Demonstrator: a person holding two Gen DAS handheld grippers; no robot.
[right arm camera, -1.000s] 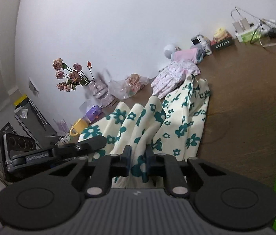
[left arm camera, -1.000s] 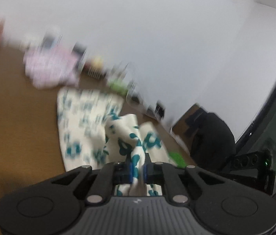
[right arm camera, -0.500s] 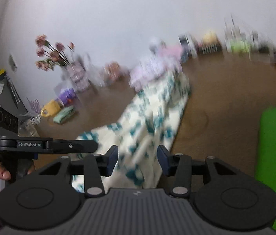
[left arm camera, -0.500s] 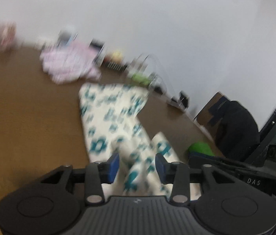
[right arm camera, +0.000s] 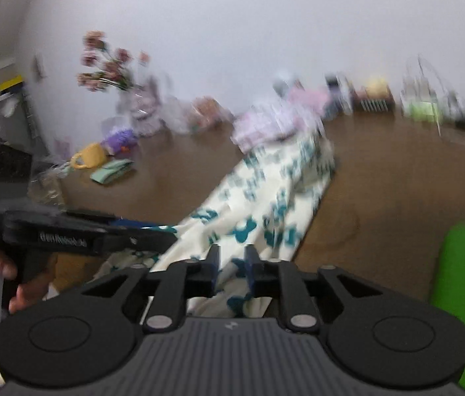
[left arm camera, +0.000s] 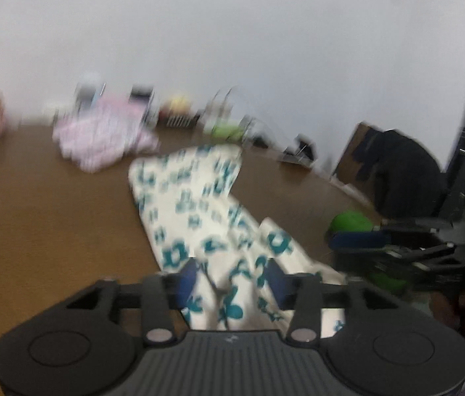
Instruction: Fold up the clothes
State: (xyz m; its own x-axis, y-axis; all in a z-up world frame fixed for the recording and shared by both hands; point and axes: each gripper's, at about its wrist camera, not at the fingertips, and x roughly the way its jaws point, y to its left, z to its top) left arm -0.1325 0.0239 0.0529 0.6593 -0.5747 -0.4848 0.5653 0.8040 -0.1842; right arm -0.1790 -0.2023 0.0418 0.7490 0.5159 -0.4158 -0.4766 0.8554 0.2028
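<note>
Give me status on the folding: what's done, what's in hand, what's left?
Done: the floral cloth lies on the table as a long doubled strip. In hand: nothing firmly; the left gripper is open over its near end, and the right gripper is narrowed around an edge. Left: at least the crosswise folds, likely.

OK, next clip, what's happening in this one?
A person with a handheld gripper in each hand is folding a cream garment with teal flowers on a brown table. The left gripper has its jaws wide apart over the near end of the cloth. The right gripper has narrower jaws with cloth between them; blur hides whether it grips.
</note>
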